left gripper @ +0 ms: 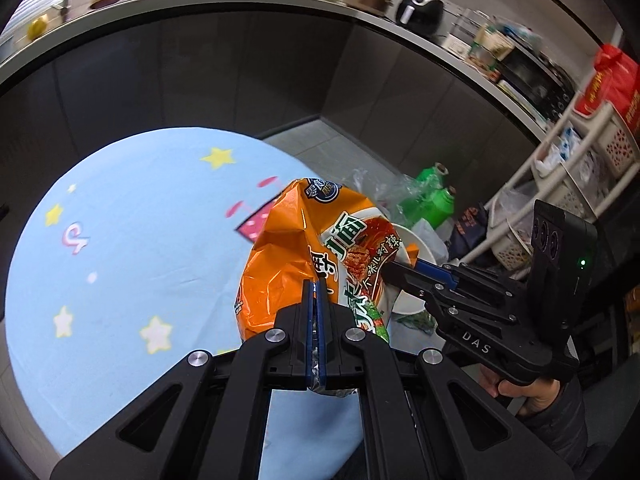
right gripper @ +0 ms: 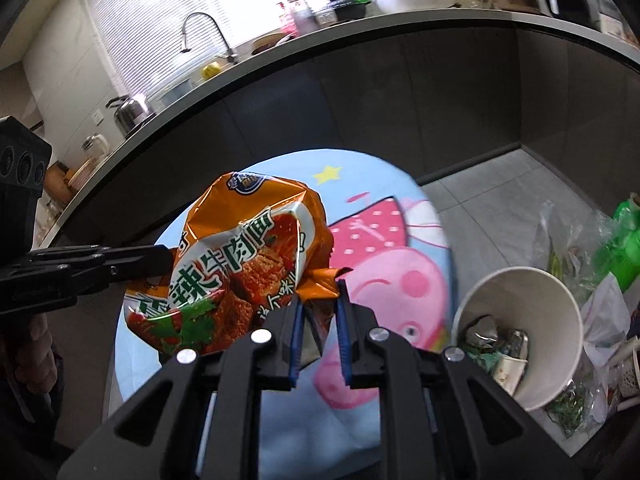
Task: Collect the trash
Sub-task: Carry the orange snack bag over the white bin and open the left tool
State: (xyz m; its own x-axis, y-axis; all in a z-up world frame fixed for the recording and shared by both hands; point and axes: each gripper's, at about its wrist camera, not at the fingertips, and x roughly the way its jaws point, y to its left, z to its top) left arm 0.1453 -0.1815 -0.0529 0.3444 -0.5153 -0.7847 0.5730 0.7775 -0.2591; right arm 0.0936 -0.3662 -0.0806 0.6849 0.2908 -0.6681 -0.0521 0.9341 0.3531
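An orange instant-noodle wrapper (left gripper: 304,248) hangs in the air above a round table with a light blue cartoon cloth (left gripper: 120,264). My left gripper (left gripper: 319,292) is shut on its lower edge. In the right wrist view the wrapper (right gripper: 240,264) is held from the left by the left gripper (right gripper: 160,262). My right gripper (right gripper: 320,292) is partly open, its jaws on either side of the wrapper's right corner, not clamped. In the left wrist view the right gripper (left gripper: 394,270) reaches the wrapper from the right.
A white paper cup (right gripper: 516,320) holding scraps lies tilted at the table's right edge. Beyond it are clear plastic bags and green bottles (right gripper: 620,248) on the floor. A dark kitchen counter (right gripper: 360,32) curves behind. A white basket shelf (left gripper: 580,160) stands at right.
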